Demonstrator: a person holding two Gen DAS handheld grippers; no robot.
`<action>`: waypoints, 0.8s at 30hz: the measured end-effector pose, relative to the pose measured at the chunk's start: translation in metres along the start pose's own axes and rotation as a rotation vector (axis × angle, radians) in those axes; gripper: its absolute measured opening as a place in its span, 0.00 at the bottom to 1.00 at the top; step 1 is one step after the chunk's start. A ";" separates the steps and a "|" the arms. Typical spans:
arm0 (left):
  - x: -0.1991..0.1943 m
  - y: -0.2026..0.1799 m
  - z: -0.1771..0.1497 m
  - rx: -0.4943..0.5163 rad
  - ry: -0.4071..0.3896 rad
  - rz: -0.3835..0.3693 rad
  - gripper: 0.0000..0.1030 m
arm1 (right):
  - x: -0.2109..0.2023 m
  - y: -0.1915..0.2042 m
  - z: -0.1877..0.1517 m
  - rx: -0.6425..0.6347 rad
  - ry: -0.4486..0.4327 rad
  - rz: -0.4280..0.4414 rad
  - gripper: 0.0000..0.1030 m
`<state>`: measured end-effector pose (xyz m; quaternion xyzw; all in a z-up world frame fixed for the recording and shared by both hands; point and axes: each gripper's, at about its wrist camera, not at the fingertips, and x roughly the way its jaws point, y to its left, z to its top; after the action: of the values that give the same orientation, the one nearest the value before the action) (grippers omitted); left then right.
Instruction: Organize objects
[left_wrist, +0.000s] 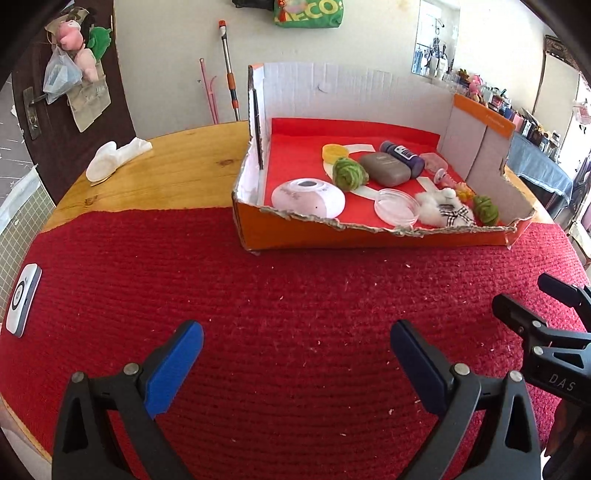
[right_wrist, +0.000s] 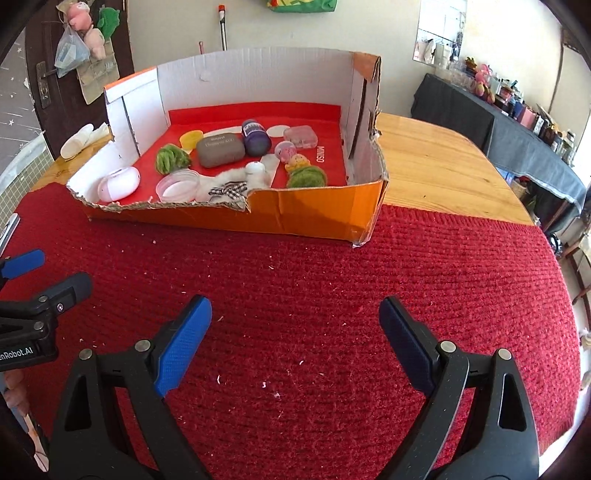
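Two grippers sit nearest me, both spread wide with nothing between the blue pads: my left gripper (left_wrist: 297, 334) and my right gripper (right_wrist: 295, 310) hang side by side over the red knitted mat (right_wrist: 314, 280). Past them, on the mat's far edge, stands the torn orange cardboard box (right_wrist: 314, 210), holding a grey case (right_wrist: 220, 149), a purple bottle (right_wrist: 255, 136), green yarn balls (right_wrist: 306, 176) and a clear round dish (right_wrist: 177, 186).
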<state>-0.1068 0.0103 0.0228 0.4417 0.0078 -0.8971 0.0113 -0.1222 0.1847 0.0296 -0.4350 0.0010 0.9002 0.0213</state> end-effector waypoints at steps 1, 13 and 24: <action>0.003 0.000 0.000 -0.002 0.006 0.001 1.00 | 0.003 0.000 0.000 0.003 0.008 -0.002 0.90; 0.017 -0.002 0.000 -0.019 -0.010 0.011 1.00 | 0.010 -0.004 0.000 0.042 0.042 -0.014 0.97; 0.017 -0.002 0.000 -0.013 -0.011 0.009 1.00 | 0.013 -0.005 0.001 0.058 0.049 -0.029 1.00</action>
<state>-0.1173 0.0123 0.0090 0.4368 0.0115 -0.8993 0.0185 -0.1305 0.1899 0.0202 -0.4559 0.0211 0.8885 0.0470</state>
